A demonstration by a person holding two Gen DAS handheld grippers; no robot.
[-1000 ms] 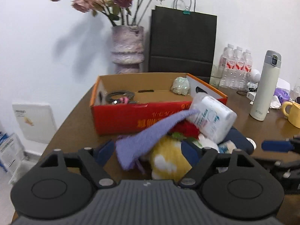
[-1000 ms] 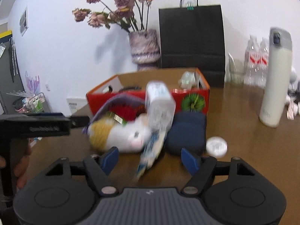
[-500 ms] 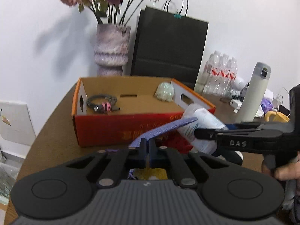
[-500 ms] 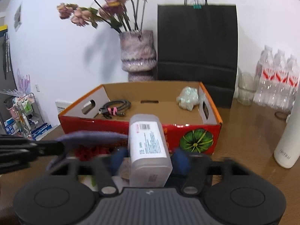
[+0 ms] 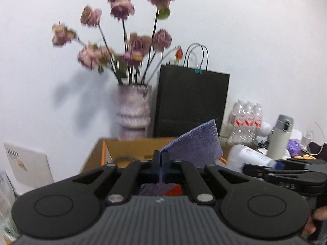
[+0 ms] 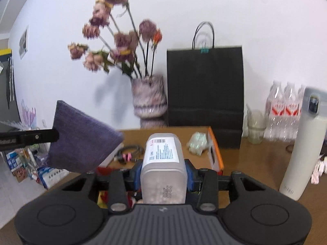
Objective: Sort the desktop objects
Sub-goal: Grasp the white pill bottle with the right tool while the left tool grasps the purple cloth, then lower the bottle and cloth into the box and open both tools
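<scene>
Two claws clamp loads above the box (image 6: pixel 215 153): left claw (image 5: pixel 160 159) pinches purple cloth (image 5: pixel 196 145), right claw (image 6: pixel 163 176) grips white bottle (image 6: pixel 163 163); the floppy cloth may snag the flowers (image 5: pixel 130 40).

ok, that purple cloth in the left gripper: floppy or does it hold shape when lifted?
Probably fairly stiff for fabric: the purple cloth, pinched at one edge by the left gripper, stands out as a broad flat panel rather than drooping. Likely light, since a thin edge grip carries it. The knit texture should resist slipping.
</scene>
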